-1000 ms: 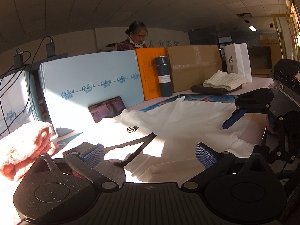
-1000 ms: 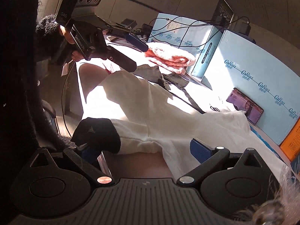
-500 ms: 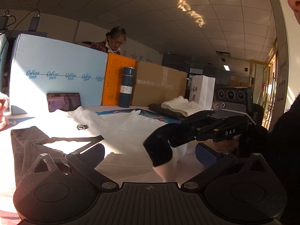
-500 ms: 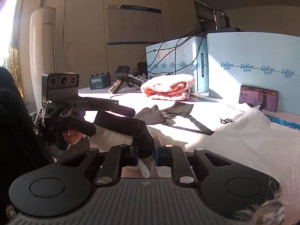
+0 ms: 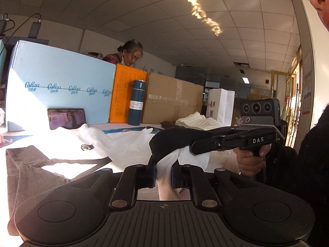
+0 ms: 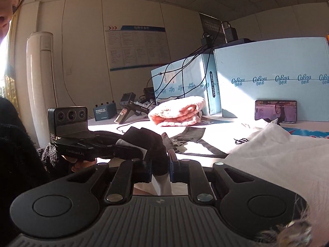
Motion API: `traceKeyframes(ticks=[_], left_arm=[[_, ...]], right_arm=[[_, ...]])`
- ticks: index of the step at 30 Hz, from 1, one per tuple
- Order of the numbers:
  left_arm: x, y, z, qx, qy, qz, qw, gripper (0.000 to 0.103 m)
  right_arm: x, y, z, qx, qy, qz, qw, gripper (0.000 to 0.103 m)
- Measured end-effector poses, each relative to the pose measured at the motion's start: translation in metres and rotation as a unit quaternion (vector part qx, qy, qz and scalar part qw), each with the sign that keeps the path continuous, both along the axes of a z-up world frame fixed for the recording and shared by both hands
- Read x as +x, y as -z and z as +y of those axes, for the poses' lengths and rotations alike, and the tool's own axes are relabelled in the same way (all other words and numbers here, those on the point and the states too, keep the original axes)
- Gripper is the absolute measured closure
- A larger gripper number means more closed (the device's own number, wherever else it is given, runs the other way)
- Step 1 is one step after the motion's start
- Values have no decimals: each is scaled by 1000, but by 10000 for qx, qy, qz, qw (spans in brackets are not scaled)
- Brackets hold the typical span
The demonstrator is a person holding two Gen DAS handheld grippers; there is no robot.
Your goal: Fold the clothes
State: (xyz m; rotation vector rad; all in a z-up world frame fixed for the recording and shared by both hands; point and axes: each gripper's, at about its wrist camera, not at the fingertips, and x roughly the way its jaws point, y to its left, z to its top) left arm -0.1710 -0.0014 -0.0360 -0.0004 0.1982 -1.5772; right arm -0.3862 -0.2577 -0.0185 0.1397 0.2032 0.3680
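Observation:
A white sweatshirt with black cuffs [image 5: 123,142] lies spread on the table; it also shows in the right wrist view [image 6: 277,150]. My left gripper [image 5: 163,171] is shut on the white sleeve near its cuff. My right gripper [image 6: 160,168] is shut on the black cuff of the same sleeve [image 6: 158,156]. The two grippers sit close together at the table's near edge, each seen in the other's view: the right gripper [image 5: 191,150] and the left gripper [image 6: 141,154]. The sleeve end is lifted off the table between them.
A grey garment [image 5: 30,170] lies left of the sweatshirt. A pink folded towel [image 6: 176,111], light blue boxes [image 5: 59,90], a phone [image 5: 66,118], a blue flask [image 5: 136,103], cardboard boxes [image 5: 170,103] and a folded white knit [image 5: 197,121] line the back. A woman sits behind them.
My left gripper has closed on the white sleeve beside the right gripper. Both grippers have lifted the sleeve end a little.

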Motion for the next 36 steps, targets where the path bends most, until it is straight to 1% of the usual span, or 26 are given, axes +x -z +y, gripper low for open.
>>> traceKeyframes(ticks=[3, 4, 6, 7, 9, 11, 13, 16, 19, 20, 21, 22, 23, 26, 29, 32, 33, 34, 35, 36], left_arm=[[0, -7, -3, -95, -149, -151, 9997, 94], [1, -9, -4, -95, -212, -199, 9995, 94], [2, -13, -6, -97, -338, -294, 9989, 94], [3, -15, -7, -97, -401, -342, 9986, 94], [4, -18, -8, -98, -437, -443, 9980, 94], [4, -20, -10, -81, -472, -535, 9974, 94], [6, -21, -13, -30, -536, -572, 9969, 94], [9, -22, -17, 97, -574, -600, 9965, 94], [11, -24, -23, 296, -607, -716, 9951, 94], [12, -24, -25, 367, -621, -761, 9945, 94], [13, -25, -27, 438, -640, -818, 9936, 94], [14, -26, -30, 523, -663, -906, 9923, 94], [15, -28, -33, 601, -682, -1010, 9907, 94], [21, -32, -46, 834, -745, -1412, 9836, 94], [32, -35, -63, 1139, -749, -1807, 9740, 94], [44, -35, -78, 1510, -613, -2051, 9651, 93], [49, -34, -81, 1583, -647, -2041, 9639, 92], [54, -33, -84, 1640, -708, -2004, 9633, 87], [59, -32, -87, 1697, -768, -1966, 9626, 86], [64, -31, -89, 1754, -829, -1929, 9619, 79]], right_arm=[[1, -2, -2, -56, 75, -31, 10000, 89], [2, -3, -3, -86, 114, -15, 9999, 86], [3, 0, -6, -283, 288, 222, 9989, 51], [1, 2, -8, -423, 383, 344, 9978, 50], [-5, 6, -11, -707, 546, 558, 9944, 50], [-13, 10, -20, -976, 850, 853, 9879, 50], [-21, 13, -32, -1186, 1159, 1143, 9795, 51], [-42, 17, -56, -1382, 1632, 1622, 9633, 54], [-62, 18, -78, -1470, 2027, 2015, 9469, 63], [-69, 15, -85, -1434, 2126, 2054, 9445, 70], [-75, 12, -92, -1378, 2207, 2058, 9434, 81], [-81, 9, -99, -1322, 2287, 2062, 9422, 85], [-85, 5, -106, -1209, 2346, 1946, 9447, 89], [-87, -9, -130, -761, 2429, 1391, 9570, 94], [-68, -13, -150, -543, 2458, 1124, 9613, 94], [-47, -8, -164, -443, 2408, 1219, 9619, 94], [-42, -5, -169, -409, 2423, 1280, 9609, 94], [-38, -2, -173, -347, 2513, 1341, 9579, 94], [-36, 1, -178, -274, 2634, 1401, 9541, 94], [-34, 4, -181, -185, 2811, 1438, 9487, 90]])
